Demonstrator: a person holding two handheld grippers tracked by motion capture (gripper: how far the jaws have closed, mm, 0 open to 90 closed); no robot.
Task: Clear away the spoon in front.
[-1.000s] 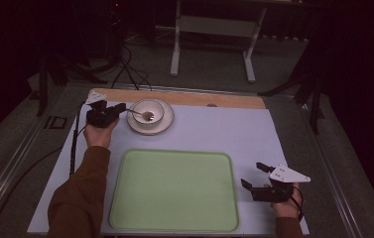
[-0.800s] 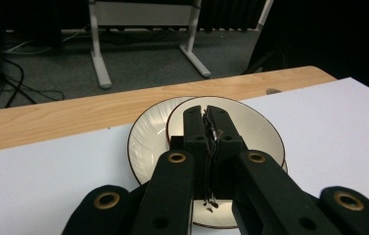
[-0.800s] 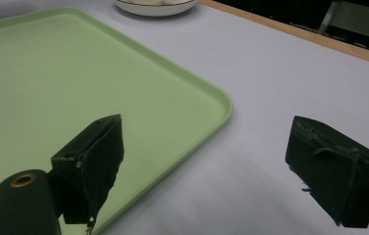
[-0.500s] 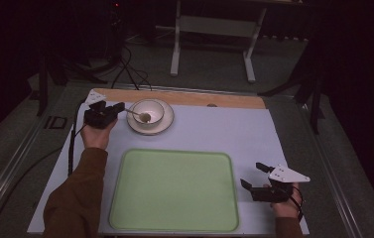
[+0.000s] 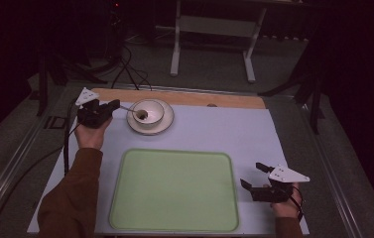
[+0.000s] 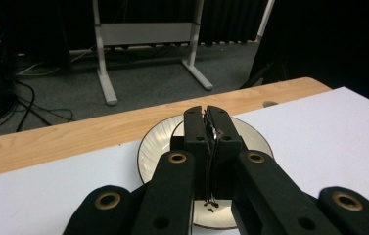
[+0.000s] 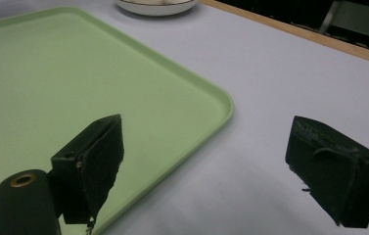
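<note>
Spoon [image 5: 134,112] lies in white bowl [image 5: 150,113] — bowl on saucer [image 5: 167,124], far-left on tabletop [image 5: 224,134], near wooden edge strip [image 5: 189,98]. Left claw [image 5: 116,104] clenched on spoon handle; in left gripper view jaws pressed together over saucer [image 6: 152,147]. Green tray [image 5: 174,191] nearer, bare. Right claw [image 5: 254,174] released — jaws spread wide, just beside tray's right edge, above white surface.

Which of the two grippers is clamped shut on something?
The left gripper, by the bowl: its jaws pinch a spoon handle. The right gripper, beside the tray, is open.
</note>
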